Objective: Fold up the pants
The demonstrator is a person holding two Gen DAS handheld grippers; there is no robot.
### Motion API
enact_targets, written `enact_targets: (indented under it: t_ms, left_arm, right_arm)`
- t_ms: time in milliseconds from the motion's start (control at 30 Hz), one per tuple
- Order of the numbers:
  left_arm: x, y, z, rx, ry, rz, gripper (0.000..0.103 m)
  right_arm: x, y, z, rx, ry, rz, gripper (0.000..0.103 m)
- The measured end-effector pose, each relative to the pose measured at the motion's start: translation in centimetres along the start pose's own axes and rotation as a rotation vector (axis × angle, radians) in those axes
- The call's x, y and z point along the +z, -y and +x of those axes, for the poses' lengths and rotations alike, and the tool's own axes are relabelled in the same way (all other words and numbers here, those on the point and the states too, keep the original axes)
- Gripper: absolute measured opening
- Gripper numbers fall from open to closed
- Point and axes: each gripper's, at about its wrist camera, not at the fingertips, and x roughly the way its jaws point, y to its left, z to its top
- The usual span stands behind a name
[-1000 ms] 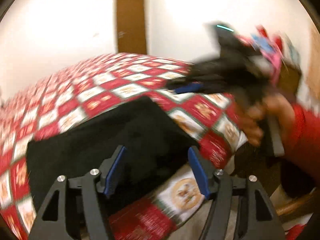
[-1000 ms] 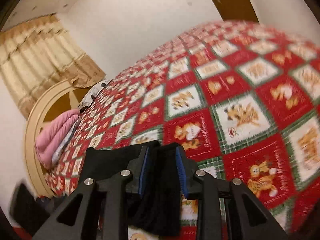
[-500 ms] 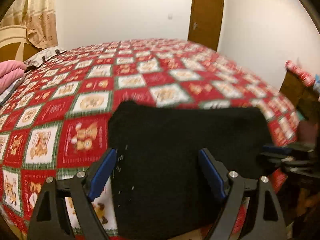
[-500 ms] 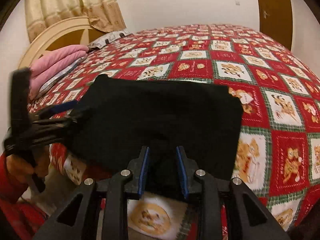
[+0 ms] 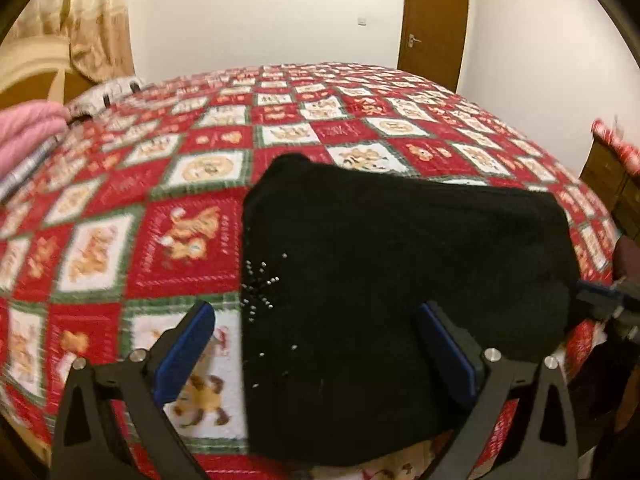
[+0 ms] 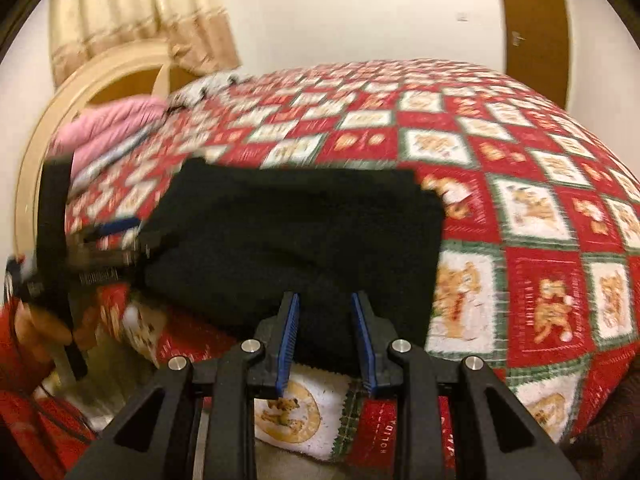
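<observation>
The black pants lie folded in a thick rectangle at the near edge of the bed, on the red and white patchwork quilt. My left gripper is open, its jaws wide apart over the pants' near left part, holding nothing. My right gripper is shut on the near edge of the pants. The right gripper also shows at the right edge of the left wrist view. The left gripper shows blurred at the left of the right wrist view.
Pink folded bedding lies by the cream headboard. A brown door is in the far wall. A wooden cabinet stands right of the bed.
The left gripper has swung round from the right end of the bed to face the pants and hangs open over them. The right gripper has stayed shut on the pants' edge.
</observation>
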Motion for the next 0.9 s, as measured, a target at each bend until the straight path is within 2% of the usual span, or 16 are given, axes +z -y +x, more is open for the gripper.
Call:
enact_targets:
  t_ms: [67, 133, 200, 300, 500, 767, 900]
  left_arm:
    - [0.1, 0.3, -0.5, 0.028, 0.005, 0.019, 0.103]
    - [0.1, 0.3, -0.8, 0.039, 0.002, 0.016, 0.103]
    - [0.2, 0.3, -1.0, 0.050, -0.006, 0.011, 0.103]
    - [0.2, 0.2, -1.4, 0.060, -0.008, 0.011, 0.103]
    - [0.4, -0.3, -1.8, 0.056, 0.000, 0.003, 0.103]
    - [1.3, -0.8, -1.2, 0.051, -0.002, -0.009, 0.103]
    - [1.3, -0.9, -0.4, 0.051, -0.032, -0.016, 0.103]
  right_arm:
    - [0.5, 0.7, -1.2, 0.007, 0.052, 0.063, 0.040]
    - [0.8, 1.5, -2.2, 0.001, 0.103, 0.129, 0.062]
    - [0.7, 2.1, -2.9, 0.007, 0.136, 0.189, 0.074]
    - [0.7, 2.6, -2.2, 0.027, 0.105, 0.237, 0.075]
    - [0.2, 2.5, -0.9, 0.030, 0.056, 0.249, 0.075]
    - [0.1, 4.1, -1.1, -0.007, 0.062, 0.290, 0.075]
    - [-0.2, 5.3, -1.0, -0.013, 0.056, 0.336, 0.075]
